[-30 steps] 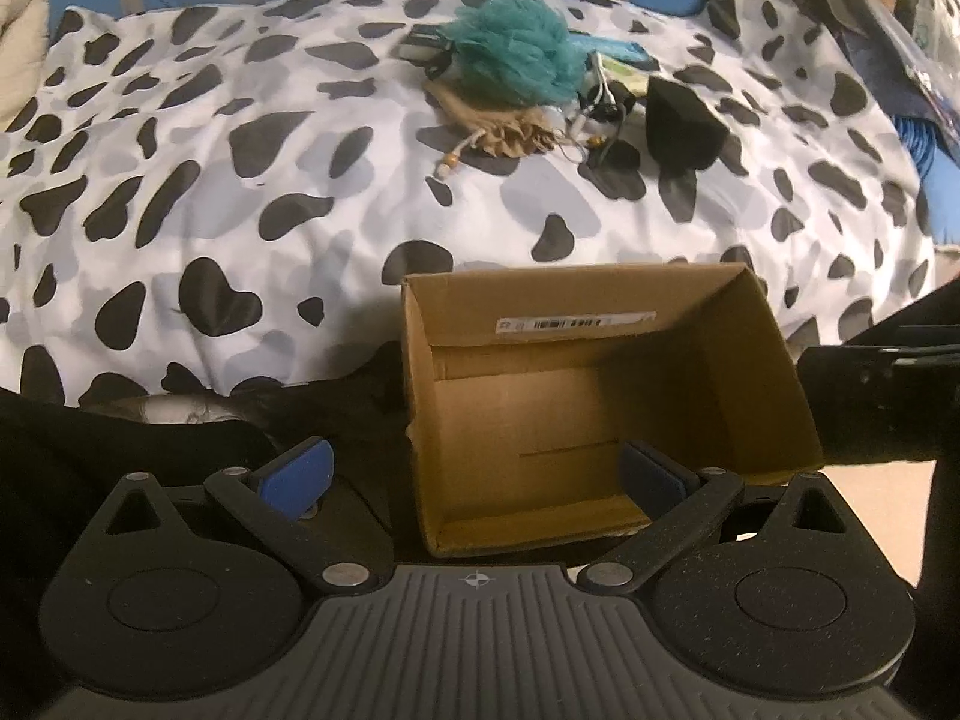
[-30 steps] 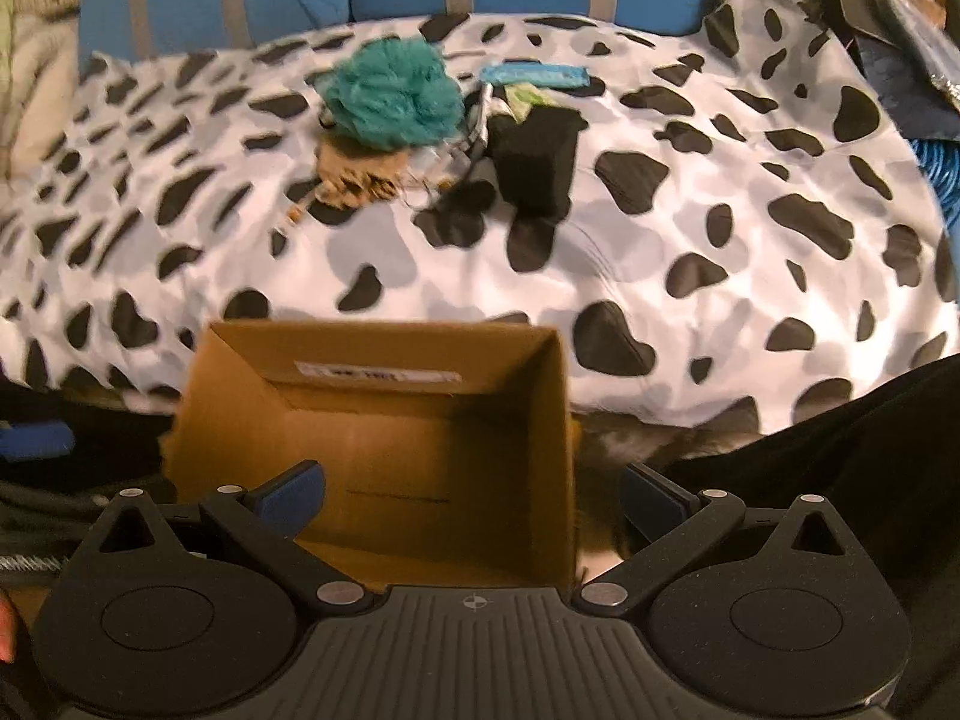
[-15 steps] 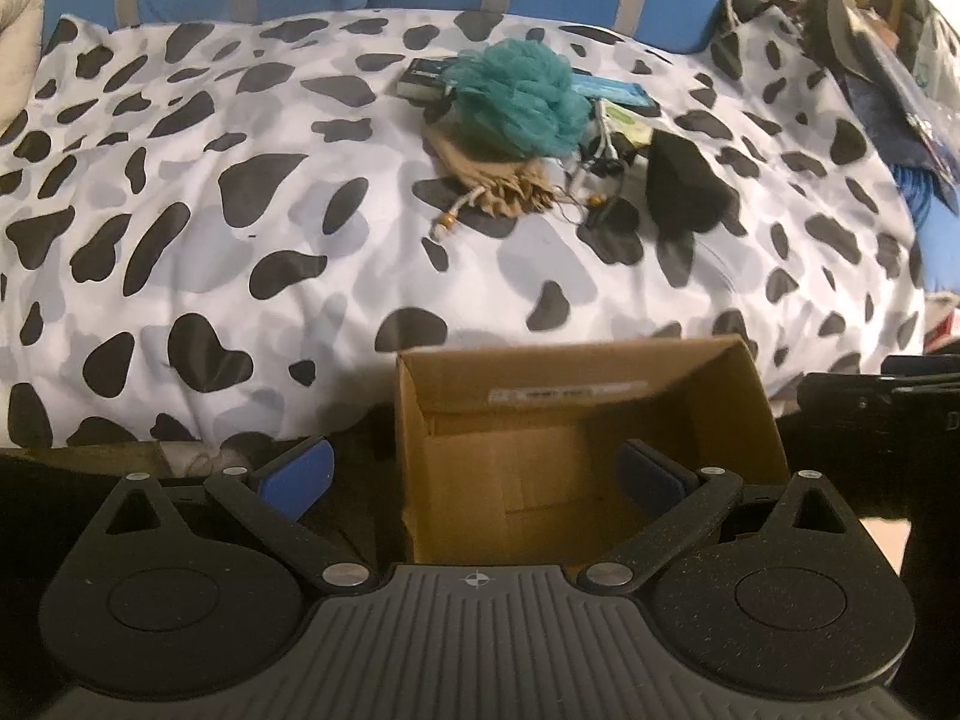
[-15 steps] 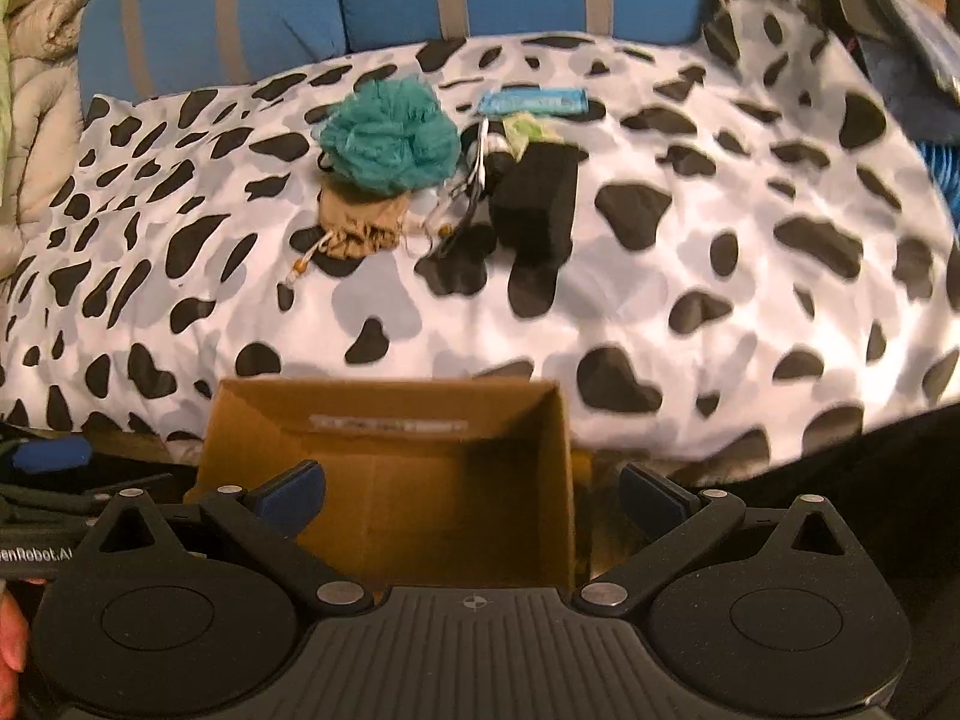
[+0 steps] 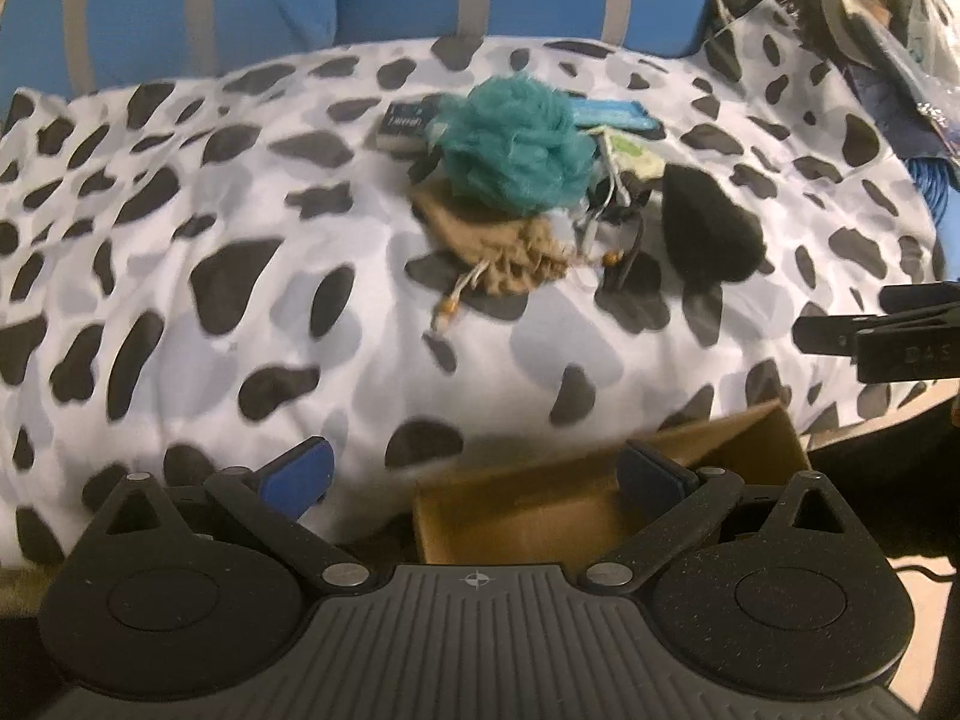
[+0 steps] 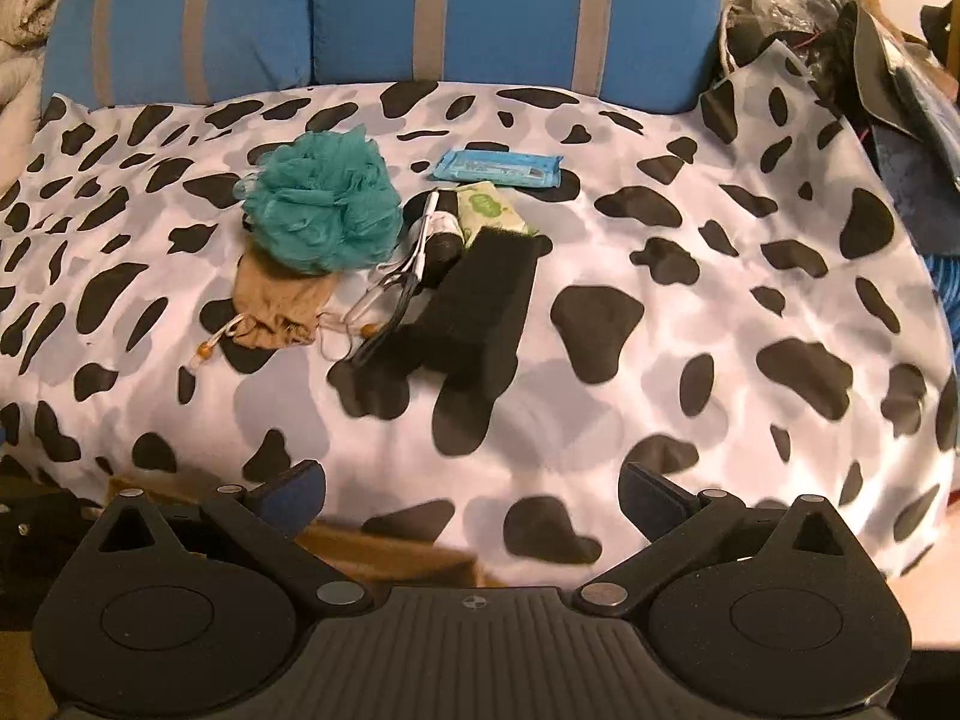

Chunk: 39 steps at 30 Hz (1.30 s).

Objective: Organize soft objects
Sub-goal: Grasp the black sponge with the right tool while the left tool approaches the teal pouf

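A teal mesh bath pouf (image 5: 516, 144) (image 6: 324, 204) lies on a cow-print cover, on top of a tan drawstring pouch (image 5: 510, 252) (image 6: 276, 306). Beside them are a black foam block (image 5: 708, 228) (image 6: 480, 312), a blue wipes pack (image 6: 498, 167), a green tissue pack (image 6: 489, 210) and metal tongs (image 6: 402, 264). An open cardboard box (image 5: 570, 510) (image 6: 384, 552) sits below the bed edge. My left gripper (image 5: 474, 474) and right gripper (image 6: 471, 489) are open and empty, well short of the pile.
The cow-print cover (image 5: 240, 300) (image 6: 720, 330) spans the bed, with blue striped cushions (image 6: 480, 12) behind. Clutter of bags sits at the far right (image 6: 870, 60). The right gripper's body shows at the left wrist view's right edge (image 5: 888, 336).
Both grippers have risen and tilted up from the box toward the pile. The box has dropped to the bottom of both views. Jaws stayed open.
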### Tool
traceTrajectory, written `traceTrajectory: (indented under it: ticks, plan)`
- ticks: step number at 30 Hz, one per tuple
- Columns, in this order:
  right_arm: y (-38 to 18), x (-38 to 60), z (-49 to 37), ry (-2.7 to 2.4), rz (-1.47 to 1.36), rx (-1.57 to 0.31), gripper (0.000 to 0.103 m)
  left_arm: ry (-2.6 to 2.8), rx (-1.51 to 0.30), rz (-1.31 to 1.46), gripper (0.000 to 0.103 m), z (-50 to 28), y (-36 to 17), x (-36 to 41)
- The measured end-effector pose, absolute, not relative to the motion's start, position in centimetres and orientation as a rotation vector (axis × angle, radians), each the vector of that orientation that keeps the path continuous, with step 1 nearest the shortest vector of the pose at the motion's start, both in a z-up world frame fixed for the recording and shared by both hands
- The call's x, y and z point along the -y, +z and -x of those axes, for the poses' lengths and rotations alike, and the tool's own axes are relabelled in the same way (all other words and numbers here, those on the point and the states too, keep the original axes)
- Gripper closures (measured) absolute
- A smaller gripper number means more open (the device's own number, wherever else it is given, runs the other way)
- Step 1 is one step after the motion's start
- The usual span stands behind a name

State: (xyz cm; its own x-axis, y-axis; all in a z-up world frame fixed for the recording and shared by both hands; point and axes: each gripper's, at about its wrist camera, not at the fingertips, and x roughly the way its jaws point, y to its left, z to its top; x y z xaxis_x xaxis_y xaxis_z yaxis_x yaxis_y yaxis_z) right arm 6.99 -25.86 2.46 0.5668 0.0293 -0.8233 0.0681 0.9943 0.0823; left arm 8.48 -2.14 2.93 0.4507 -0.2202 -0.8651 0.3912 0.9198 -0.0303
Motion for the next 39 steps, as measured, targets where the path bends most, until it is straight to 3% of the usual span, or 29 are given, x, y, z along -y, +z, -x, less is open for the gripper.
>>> traceTrajectory:
  ticks: [18,30,34,38,39]
  plan:
    - [0.3,27.9,-14.4,0.096,-0.129,-0.956,0.0,-0.486,-0.913,-0.22,0.0,-16.3,2.7,6.1]
    - [-2.0,28.2,-18.9,0.058,-0.139,-0.985,0.001,-0.458,-0.845,-0.203,0.0,-17.3,2.2,6.2]
    - [-3.1,28.2,-20.1,0.047,-0.154,-1.016,0.012,-0.461,-0.837,-0.203,0.0,-17.5,2.3,6.5]
    - [-4.2,28.5,-21.3,0.034,-0.19,-1.055,0.015,-0.479,-0.825,-0.199,0.0,-17.6,2.3,7.0]
    - [-4.5,28.7,-21.5,0.034,-0.215,-1.066,0.02,-0.482,-0.82,-0.201,0.0,-17.6,2.3,7.1]
